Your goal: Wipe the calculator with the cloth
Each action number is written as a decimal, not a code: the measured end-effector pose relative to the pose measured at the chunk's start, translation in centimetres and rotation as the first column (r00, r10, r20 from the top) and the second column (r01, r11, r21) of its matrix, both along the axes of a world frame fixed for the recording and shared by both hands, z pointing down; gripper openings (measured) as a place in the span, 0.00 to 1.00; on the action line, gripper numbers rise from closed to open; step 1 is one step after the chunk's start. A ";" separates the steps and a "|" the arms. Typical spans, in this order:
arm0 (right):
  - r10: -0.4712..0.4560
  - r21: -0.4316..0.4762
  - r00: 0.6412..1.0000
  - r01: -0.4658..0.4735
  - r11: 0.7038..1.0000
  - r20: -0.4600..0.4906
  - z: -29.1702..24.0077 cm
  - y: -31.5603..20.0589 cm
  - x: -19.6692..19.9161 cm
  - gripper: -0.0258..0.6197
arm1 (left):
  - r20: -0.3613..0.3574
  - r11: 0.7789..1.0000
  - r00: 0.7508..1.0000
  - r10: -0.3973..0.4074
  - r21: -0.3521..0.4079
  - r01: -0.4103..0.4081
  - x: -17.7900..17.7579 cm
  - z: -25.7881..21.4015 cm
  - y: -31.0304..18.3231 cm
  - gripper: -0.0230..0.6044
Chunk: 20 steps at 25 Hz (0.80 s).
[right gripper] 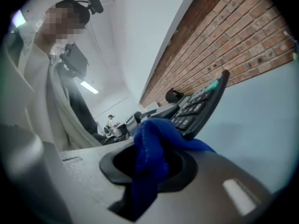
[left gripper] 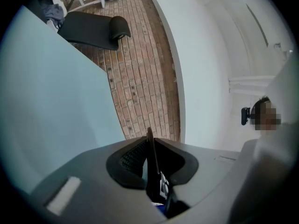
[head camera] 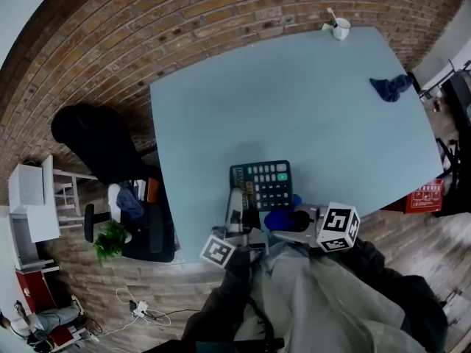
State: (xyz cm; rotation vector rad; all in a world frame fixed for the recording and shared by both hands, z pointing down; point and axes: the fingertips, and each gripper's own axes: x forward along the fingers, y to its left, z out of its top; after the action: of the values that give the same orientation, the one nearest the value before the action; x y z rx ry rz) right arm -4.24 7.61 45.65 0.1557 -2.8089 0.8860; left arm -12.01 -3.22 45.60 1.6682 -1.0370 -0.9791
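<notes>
The black calculator [head camera: 261,184] is at the near edge of the light blue table [head camera: 294,109], tilted up off it. My left gripper [head camera: 235,203] is shut on its left edge; in the left gripper view the calculator [left gripper: 150,160] shows edge-on as a thin dark slab between the jaws of the left gripper [left gripper: 152,171]. My right gripper [head camera: 285,222] is shut on a bright blue cloth [head camera: 281,218] just below the calculator's lower right corner. In the right gripper view the cloth [right gripper: 150,153] bulges from the right gripper [right gripper: 149,168] and lies against the calculator's keys [right gripper: 198,107].
A second, darker blue cloth [head camera: 390,87] lies at the table's right side. A white cup [head camera: 340,28] stands at the far right corner. On the floor to the left are a black chair [head camera: 96,142] and a potted plant [head camera: 110,240]; a red box [head camera: 425,195] sits right.
</notes>
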 end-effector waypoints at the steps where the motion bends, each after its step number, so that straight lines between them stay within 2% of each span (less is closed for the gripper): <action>1: 0.020 0.008 1.000 -0.020 1.000 -0.018 0.4 -0.5 -0.6 0.19 | 0.010 1.000 1.000 0.010 0.011 -0.010 0.5 -0.3 -0.1 0.12; 4: 0.065 0.040 0.996 -0.063 0.997 -0.058 1.1 -1.9 -1.6 0.19 | 0.057 0.999 0.998 0.019 0.035 -0.021 1.1 -0.8 -0.3 0.12; 8: 0.149 0.104 0.989 -0.147 0.984 -0.009 0.0 -3.0 -0.2 0.19 | 0.085 0.998 0.996 -0.014 0.061 0.008 0.5 -1.5 -0.3 0.12; 11: 0.191 0.081 0.982 -0.191 0.978 0.009 0.0 -3.9 0.9 0.19 | 0.101 0.997 0.995 -0.017 0.075 0.009 0.4 -1.8 -0.5 0.12; 14: 0.161 0.108 0.987 -0.157 0.982 -0.021 0.3 -4.3 -0.1 0.19 | 0.122 0.995 0.993 0.001 0.098 -0.013 1.3 -2.4 -0.9 0.12; 16: 0.117 0.138 0.992 -0.110 0.984 -0.041 0.6 -4.2 -1.3 0.19 | 0.188 0.994 0.982 0.008 0.110 -0.029 1.8 -2.6 -1.0 0.12; 18: 0.094 0.137 0.995 -0.090 0.986 -0.025 0.6 -4.2 -1.9 0.19 | 0.238 0.993 0.971 0.005 0.115 -0.033 1.9 -2.8 -1.0 0.12; 20: 0.092 0.135 0.996 -0.092 0.987 0.004 0.2 -4.3 -1.4 0.19 | 0.243 0.992 0.970 -0.001 0.119 -0.029 1.7 -3.0 -0.9 0.12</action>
State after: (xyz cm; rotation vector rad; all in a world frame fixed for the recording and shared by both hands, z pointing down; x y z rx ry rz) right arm -5.65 3.33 45.84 0.3083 -2.8802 0.7123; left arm -10.36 -4.12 42.63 1.9308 -1.1420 -0.8579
